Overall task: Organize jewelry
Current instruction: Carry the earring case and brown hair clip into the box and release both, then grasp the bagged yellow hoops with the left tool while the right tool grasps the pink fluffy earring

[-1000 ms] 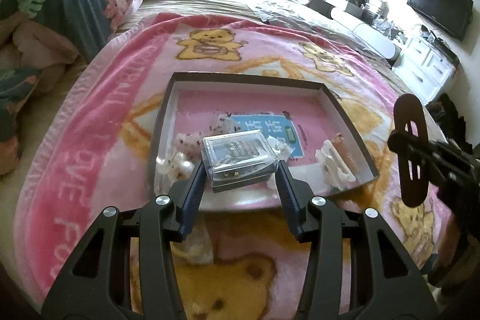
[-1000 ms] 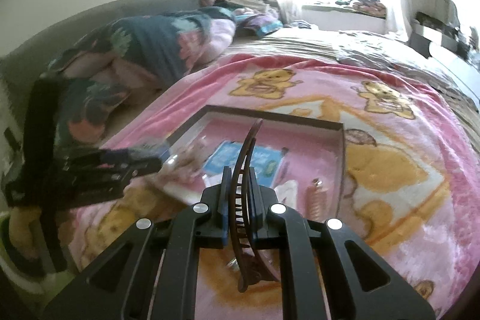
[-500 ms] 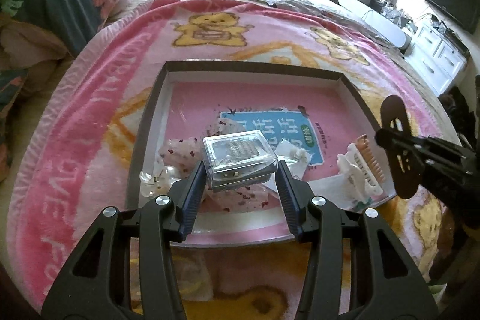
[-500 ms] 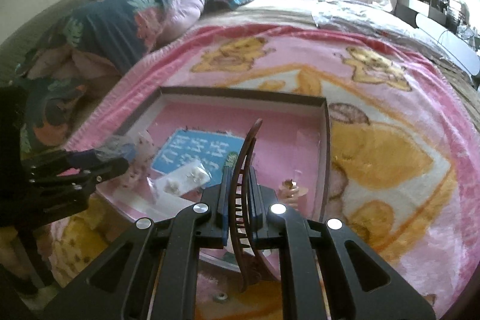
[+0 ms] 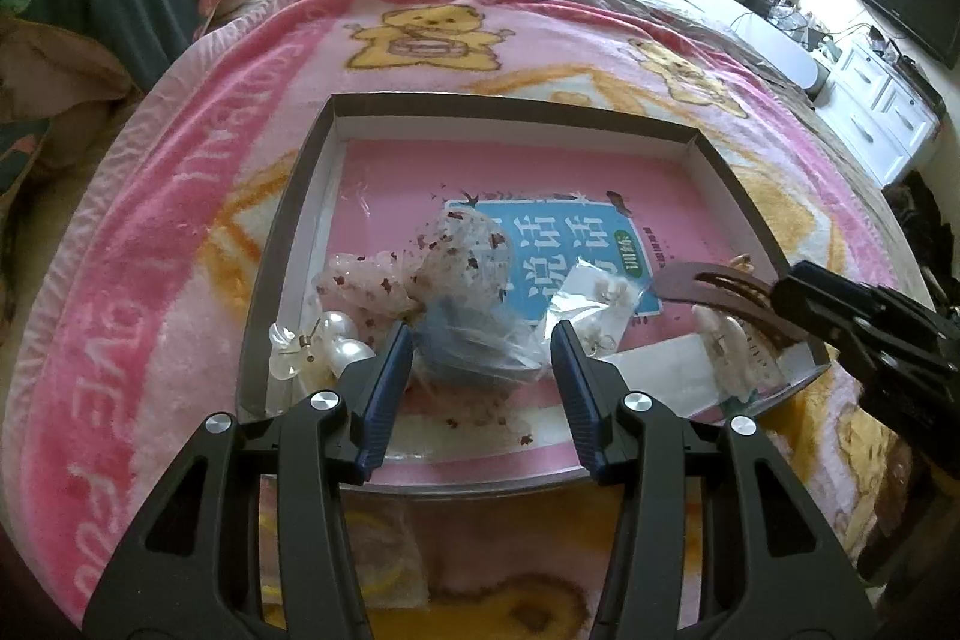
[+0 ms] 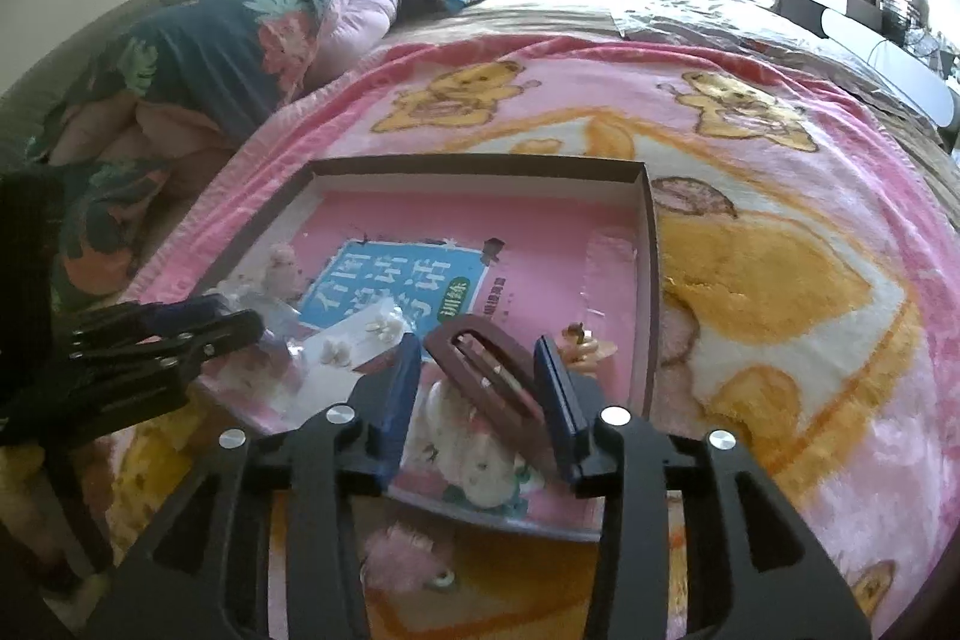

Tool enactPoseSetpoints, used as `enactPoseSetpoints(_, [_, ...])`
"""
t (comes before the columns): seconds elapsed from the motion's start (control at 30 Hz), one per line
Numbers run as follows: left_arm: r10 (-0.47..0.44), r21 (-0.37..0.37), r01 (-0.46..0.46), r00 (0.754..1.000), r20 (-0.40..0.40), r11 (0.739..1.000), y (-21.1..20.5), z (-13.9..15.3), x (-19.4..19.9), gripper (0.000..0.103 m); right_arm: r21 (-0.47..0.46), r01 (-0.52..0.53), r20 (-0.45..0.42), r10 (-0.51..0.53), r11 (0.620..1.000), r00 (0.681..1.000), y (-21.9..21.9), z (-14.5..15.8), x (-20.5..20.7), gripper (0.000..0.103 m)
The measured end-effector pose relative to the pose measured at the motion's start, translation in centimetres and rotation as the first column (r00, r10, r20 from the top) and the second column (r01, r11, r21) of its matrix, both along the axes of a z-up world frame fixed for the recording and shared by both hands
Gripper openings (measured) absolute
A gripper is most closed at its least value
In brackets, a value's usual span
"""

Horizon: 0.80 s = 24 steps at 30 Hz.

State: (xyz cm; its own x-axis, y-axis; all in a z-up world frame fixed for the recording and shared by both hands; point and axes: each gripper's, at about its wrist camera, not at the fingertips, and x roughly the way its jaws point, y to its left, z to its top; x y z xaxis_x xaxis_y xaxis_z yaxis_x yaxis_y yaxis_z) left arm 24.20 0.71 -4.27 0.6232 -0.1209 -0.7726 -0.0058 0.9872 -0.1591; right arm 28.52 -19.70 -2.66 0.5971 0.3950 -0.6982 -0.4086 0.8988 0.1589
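A shallow box (image 5: 288,244) with dark brown walls sits on a pink bear blanket (image 5: 180,148) on a bed. The floor of the box is pink, with a blue printed card (image 5: 558,244) in the middle.

The left gripper (image 5: 483,352) hangs over the near edge of the box at 6 o'clock. Its jaws are spread wide and hold nothing. Between its blue fingertips (image 5: 393,358) lies a clear bag with something blue-grey inside (image 5: 474,340). The bag does not seem to touch either pad. At 12 o'clock from it is a speckled clear bag (image 5: 462,256). At 9 o'clock, right by the left wall, sit pearly white pieces (image 5: 312,346).

The right gripper (image 6: 483,382) is over the near right corner of the box. Its jaws are spread too. A brown hair clip (image 6: 486,382) lies tilted between them. Whether the clip touches the right pad cannot be told. Under it are white fluffy pieces (image 6: 474,460). At 1 o'clock from the clip is a small orange-tan piece (image 6: 582,343), near the right wall (image 6: 651,280). At 10 o'clock is a small clear packet with white bits (image 6: 354,340).

The far half of the box, toward 12 o'clock, is mostly bare pink floor. The near edge is crowded. The two grippers are side by side but apart.
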Motion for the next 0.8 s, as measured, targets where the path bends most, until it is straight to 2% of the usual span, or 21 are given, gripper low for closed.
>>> enactPoseSetpoints(0.03, [-0.001, 0.002, 0.001, 1.000, 0.002, 1.000, 0.0, 0.1, -0.1, 0.043, 0.007, 0.001, 0.011, -0.001, 1.000, 1.000, -0.2, 0.4, -0.4, 0.047])
enactPoseSetpoints(0.1, [0.000, 0.003, 0.000, 1.000, 0.010, 1.000, -0.1, 0.3, -0.4, 0.056, 0.032, 0.002, 0.030, -0.003, 1.000, 1.000, -0.8, 1.2, -1.4, 0.054])
enactPoseSetpoints(0.17, [-0.003, -0.002, 0.003, 1.000, 0.018, 1.000, -0.1, 0.7, -0.8, 0.056, 0.052, 0.013, 0.058, -0.016, 0.999, 0.998, -1.3, 2.1, -2.4, 0.067])
enactPoseSetpoints(0.3, [0.003, -0.003, -0.003, 0.999, 0.054, 1.000, -0.1, 2.2, -2.1, 0.067, 0.084, 0.012, 0.111, -0.022, 0.996, 0.994, -2.2, 4.0, -4.6, 0.073])
enactPoseSetpoints(0.37, [0.010, -0.009, -0.009, 0.997, 0.075, 1.000, 0.1, 3.0, -2.9, 0.075, 0.093, 0.015, 0.136, -0.027, 0.996, 0.990, -2.6, 4.8, -5.5, 0.081])
enactPoseSetpoints(0.57, [0.041, -0.029, -0.038, 0.993, 0.109, 0.999, 1.1, 4.7, -5.4, 0.091, 0.128, 0.005, 0.189, -0.029, 0.992, 0.982, -3.5, 6.7, -8.1, 0.084])
enactPoseSetpoints(0.8, [0.061, -0.016, -0.060, 0.989, 0.135, 0.998, 1.9, 5.6, -8.2, 0.092, 0.115, -0.008, 0.210, -0.016, 0.993, 0.978, -3.5, 7.1, -10.3, 0.089])
